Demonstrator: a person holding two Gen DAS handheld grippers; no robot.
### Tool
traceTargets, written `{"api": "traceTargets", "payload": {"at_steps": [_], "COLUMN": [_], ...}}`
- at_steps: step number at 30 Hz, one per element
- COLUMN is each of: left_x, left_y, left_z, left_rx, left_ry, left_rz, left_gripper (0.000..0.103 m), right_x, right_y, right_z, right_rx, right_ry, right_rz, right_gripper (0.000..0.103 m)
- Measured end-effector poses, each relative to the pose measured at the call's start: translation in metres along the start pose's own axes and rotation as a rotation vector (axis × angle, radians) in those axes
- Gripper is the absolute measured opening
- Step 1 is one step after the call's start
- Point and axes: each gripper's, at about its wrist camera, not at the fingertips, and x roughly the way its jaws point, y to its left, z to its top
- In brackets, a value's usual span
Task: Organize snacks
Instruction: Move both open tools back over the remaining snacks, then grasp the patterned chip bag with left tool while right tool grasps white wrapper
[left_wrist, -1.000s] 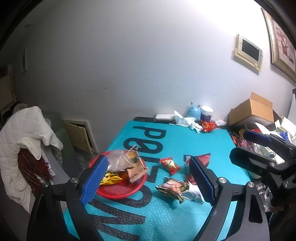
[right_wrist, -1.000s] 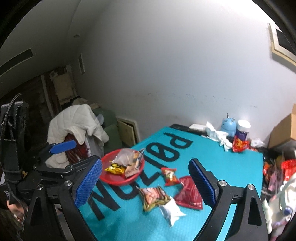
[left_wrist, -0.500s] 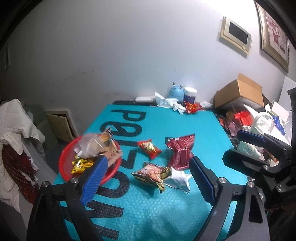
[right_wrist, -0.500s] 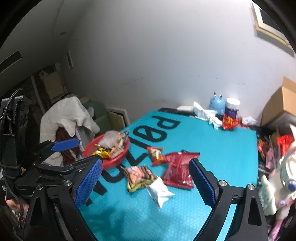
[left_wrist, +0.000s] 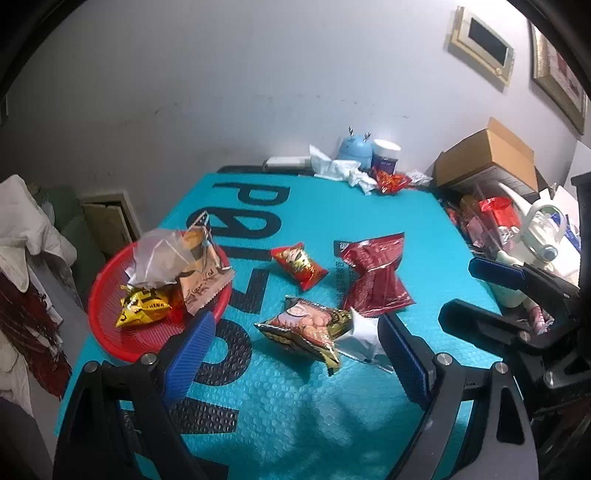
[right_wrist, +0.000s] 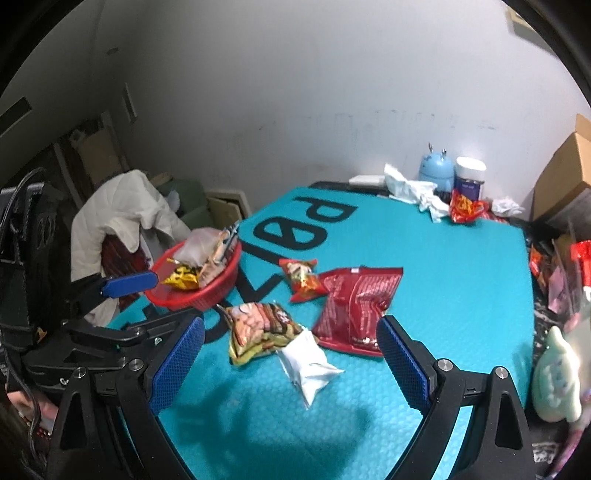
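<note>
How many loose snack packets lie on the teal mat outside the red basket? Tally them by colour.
Red: 2, small packet, large dark-red bag
Multicolour picture bag: 1
White packet: 1
Total: 4

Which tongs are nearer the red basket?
Left. The left tongs hover beside the red basket, one pad overlapping its rim; the right tongs hover farther right, over loose packets.
</note>
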Motion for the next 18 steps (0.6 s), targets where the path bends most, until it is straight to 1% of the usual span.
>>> {"api": "traceTargets", "payload": {"at_steps": [4, 10, 14, 18], "left_x": [0.015, 0.032, 0.046, 0.059], "left_y": [0.006, 0.012, 0.011, 0.009], "left_z": [0.0, 0.0, -0.001, -0.001], "left_rx": [-0.008, -0.018, -0.011, 0.002], "left_ry": [0.034, 0.062, 0.09, 0.106], "left_rz": [0.012, 0.01, -0.019, -0.033], "left_gripper": [0.09, 0.09, 0.09, 0.09], "right_x": [0.015, 0.039, 0.055, 0.072], "right_y": [-0.004, -0.015, -0.019, -0.023], "right_z": [-0.004, -0.012, -0.018, -0.024], "right_rx": [-0.016, 0.005, -0.005, -0.007], "right_ry": [0.028, 0.09, 0.13, 0.186], "right_rz": [-0.006, 0.029, 0.036, 0.038], "right_gripper": [0.095, 0.093, 0.092, 0.086]}}
